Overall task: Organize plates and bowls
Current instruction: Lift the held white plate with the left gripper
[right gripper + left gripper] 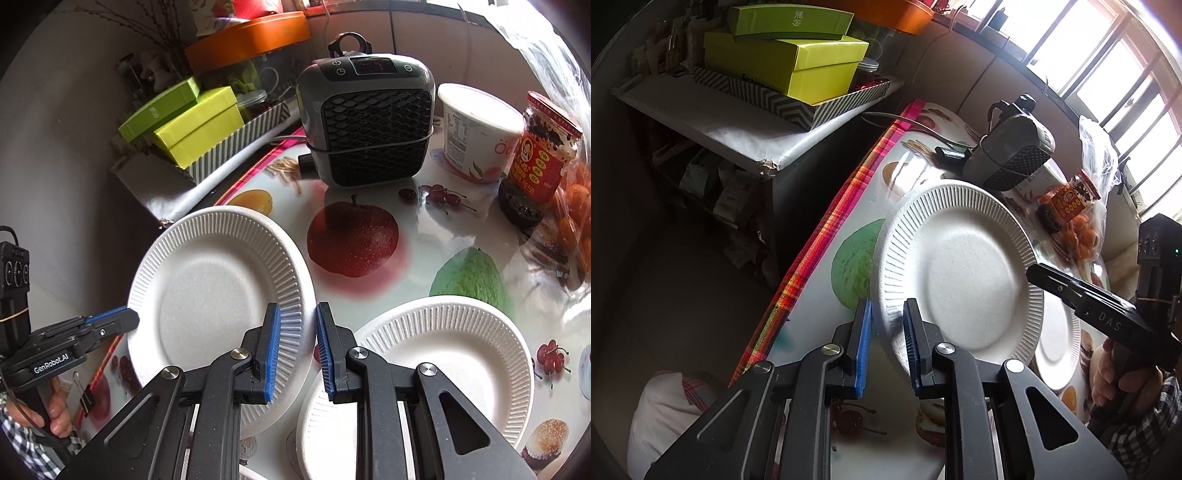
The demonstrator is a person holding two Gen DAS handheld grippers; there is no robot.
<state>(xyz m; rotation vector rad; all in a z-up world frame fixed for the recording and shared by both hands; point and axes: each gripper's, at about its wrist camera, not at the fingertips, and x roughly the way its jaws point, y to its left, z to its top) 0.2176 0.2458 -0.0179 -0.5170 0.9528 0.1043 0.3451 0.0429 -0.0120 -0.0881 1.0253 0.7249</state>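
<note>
I hold one plate tilted above the desk, both hand-held grippers, left and right, clamped on opposite rims. Step: carrying. Next, I judge: stack it onto the second plate.

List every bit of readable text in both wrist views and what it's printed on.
"DAS": right gripper body, left wrist view.
"GenRobot.AI": left gripper body, right wrist view.
"Od", cut off: white tub.
Chinese characters on the red jar label and green box: too small to read reliably.
Tub's nutrition print, heater display: unreadable.
</note>
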